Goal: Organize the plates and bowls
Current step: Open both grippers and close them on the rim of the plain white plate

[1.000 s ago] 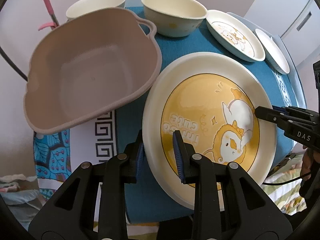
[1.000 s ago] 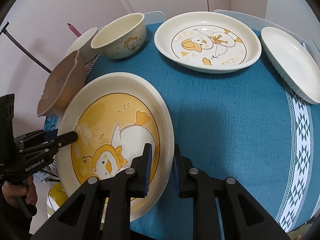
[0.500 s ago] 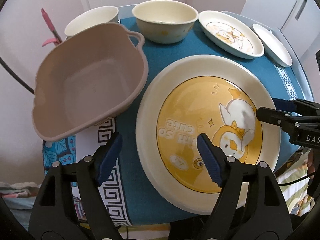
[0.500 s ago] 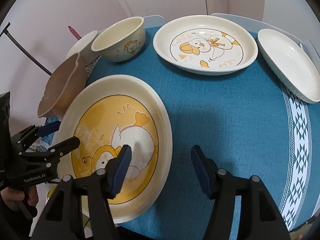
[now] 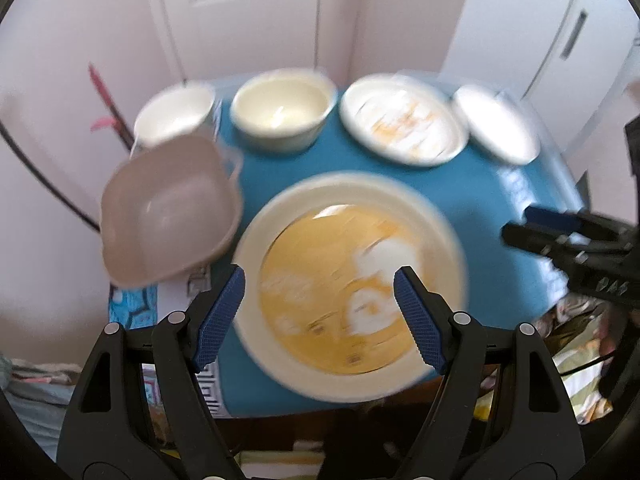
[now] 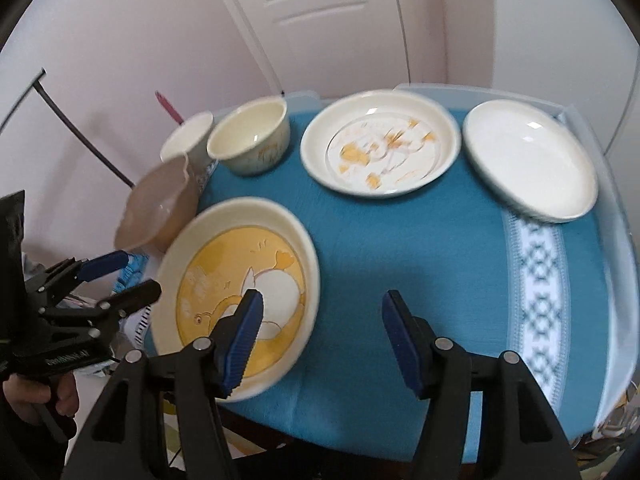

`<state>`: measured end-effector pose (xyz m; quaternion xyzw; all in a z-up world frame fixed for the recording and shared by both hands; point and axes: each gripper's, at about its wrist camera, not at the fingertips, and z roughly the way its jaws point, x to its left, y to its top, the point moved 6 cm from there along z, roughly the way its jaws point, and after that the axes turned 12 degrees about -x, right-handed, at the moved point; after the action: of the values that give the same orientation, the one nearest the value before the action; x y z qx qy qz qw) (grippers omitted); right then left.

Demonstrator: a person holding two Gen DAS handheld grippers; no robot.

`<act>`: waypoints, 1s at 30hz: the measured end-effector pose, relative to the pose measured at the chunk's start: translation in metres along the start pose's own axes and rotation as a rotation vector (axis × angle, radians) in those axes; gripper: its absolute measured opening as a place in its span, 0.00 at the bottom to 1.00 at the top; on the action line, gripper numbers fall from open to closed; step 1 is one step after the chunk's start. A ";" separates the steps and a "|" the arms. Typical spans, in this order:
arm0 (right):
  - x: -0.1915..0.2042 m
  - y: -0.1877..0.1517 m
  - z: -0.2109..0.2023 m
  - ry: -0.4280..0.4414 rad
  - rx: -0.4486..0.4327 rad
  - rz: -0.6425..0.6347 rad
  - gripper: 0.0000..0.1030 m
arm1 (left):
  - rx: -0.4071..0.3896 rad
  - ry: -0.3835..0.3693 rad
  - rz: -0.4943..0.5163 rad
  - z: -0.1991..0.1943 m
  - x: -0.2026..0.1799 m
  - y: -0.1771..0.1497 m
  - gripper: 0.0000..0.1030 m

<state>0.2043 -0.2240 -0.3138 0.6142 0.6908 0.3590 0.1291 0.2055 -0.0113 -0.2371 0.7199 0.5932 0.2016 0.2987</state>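
At lower centre of the left wrist view, the large yellow duck plate (image 5: 348,292) lies flat on the blue-clothed counter (image 5: 492,200), near its front edge, held by neither gripper. Left gripper (image 5: 320,316): jaws have just been opening and stand apart above the plate, pads clear of its rim. Right gripper (image 6: 320,336): jaws likewise just opened, one pad over the plate's right rim, the other over bare cloth, nothing clamped. Left of the plate, overhanging the counter's edge, a beige plastic basin (image 5: 168,208) sits tilted. Along the far edge, left to right: a white bowl (image 6: 188,136), a cream bowl (image 6: 250,138), a smaller duck plate (image 6: 380,146) and a plain white plate (image 6: 528,164), each standing separately. Judged progress: the large plate appears placed; no stacking or grouping of plates or bowls shows, so most of the organizing seemingly remains. Motion blur in the left view obscures finer detail.
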 end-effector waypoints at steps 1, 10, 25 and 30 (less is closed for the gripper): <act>-0.006 0.004 -0.012 -0.003 -0.019 0.000 0.61 | -0.030 -0.015 0.006 -0.008 -0.010 0.012 0.76; -0.055 0.042 -0.097 -0.071 -0.240 -0.052 0.99 | -0.214 -0.084 0.181 -0.025 -0.099 0.102 1.00; -0.171 0.099 -0.104 -0.262 -0.296 0.248 0.99 | -0.063 -0.387 0.447 0.126 -0.215 0.214 1.00; -0.218 0.083 -0.053 -0.335 -0.206 0.430 0.99 | 0.022 -0.418 0.537 0.203 -0.232 0.209 0.98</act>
<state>0.2803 -0.4482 -0.2796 0.7808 0.4740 0.3398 0.2239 0.4397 -0.3002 -0.2332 0.8793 0.3108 0.1147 0.3422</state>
